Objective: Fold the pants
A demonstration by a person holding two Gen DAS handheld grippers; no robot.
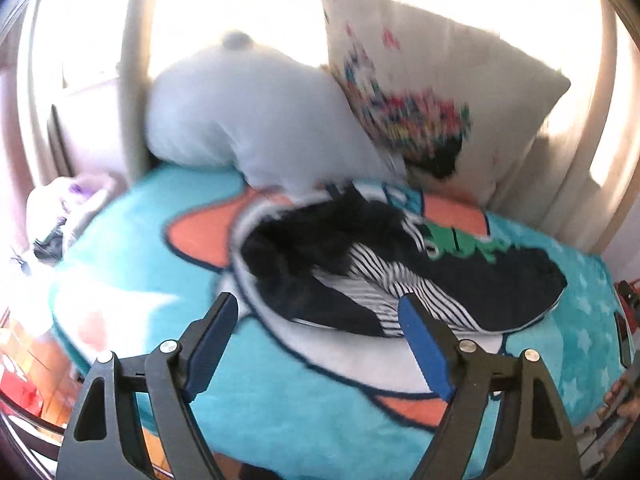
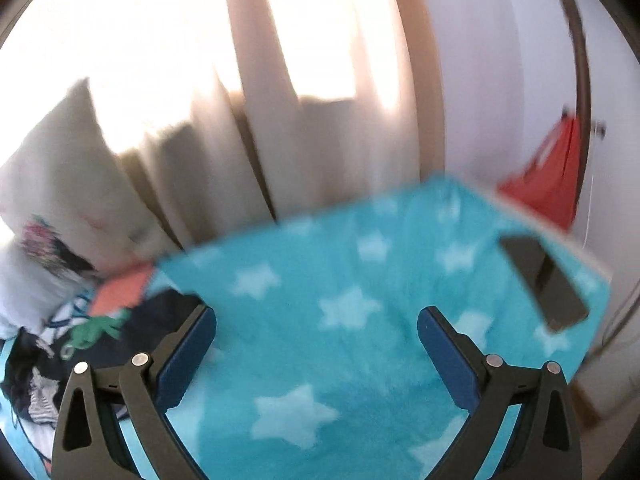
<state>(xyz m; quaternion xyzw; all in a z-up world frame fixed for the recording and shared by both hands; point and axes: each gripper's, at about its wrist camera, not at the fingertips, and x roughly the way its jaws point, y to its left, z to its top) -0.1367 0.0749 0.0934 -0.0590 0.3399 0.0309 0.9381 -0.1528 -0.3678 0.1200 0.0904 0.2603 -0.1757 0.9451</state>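
Note:
The pants (image 1: pixel 400 272) lie crumpled on a turquoise blanket (image 1: pixel 132 248); they are dark navy with a black-and-white striped lining and a green patch. My left gripper (image 1: pixel 320 312) is open and empty, hovering just in front of the near edge of the pants. In the right wrist view the pants (image 2: pixel 88 344) show at the lower left edge. My right gripper (image 2: pixel 316 324) is open and empty above the star-patterned part of the blanket (image 2: pixel 340 320), to the right of the pants.
A light grey cushion (image 1: pixel 248 116) and a white patterned pillow (image 1: pixel 432 88) stand behind the pants against curtains (image 2: pixel 280 140). A dark phone (image 2: pixel 544 280) lies near the blanket's right corner. A red bag (image 2: pixel 552 176) hangs by the wall. Loose clothes (image 1: pixel 60 216) lie at left.

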